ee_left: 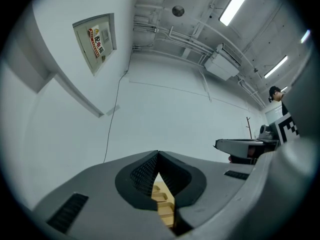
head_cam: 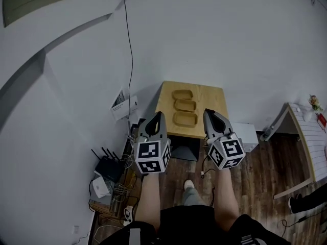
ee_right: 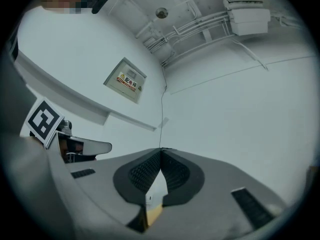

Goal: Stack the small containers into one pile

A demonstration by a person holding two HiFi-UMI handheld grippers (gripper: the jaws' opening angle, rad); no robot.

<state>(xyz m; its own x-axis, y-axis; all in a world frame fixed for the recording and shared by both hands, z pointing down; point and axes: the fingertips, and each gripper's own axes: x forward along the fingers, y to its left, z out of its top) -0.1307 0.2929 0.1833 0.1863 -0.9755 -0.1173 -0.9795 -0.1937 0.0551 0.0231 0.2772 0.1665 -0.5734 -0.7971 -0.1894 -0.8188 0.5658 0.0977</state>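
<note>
Tan against the tan table (head_cam: 212,98), three small containers (head_cam: 185,105) sit in one row that runs straight away from the person. Each container's long axis lies crosswise, left to right. The nearest container (head_cam: 185,119) lies ahead, between the left gripper (head_cam: 159,115) and the right gripper (head_cam: 208,113), and neither looks clearly nearer. Both grippers have their jaws closed together on nothing and point at the wall beyond the table.

White wall (head_cam: 214,34) is crossed by a thin cable (head_cam: 130,45); small wooden table (head_cam: 213,100) is set against it on dark plank floor (head_cam: 260,167).
</note>
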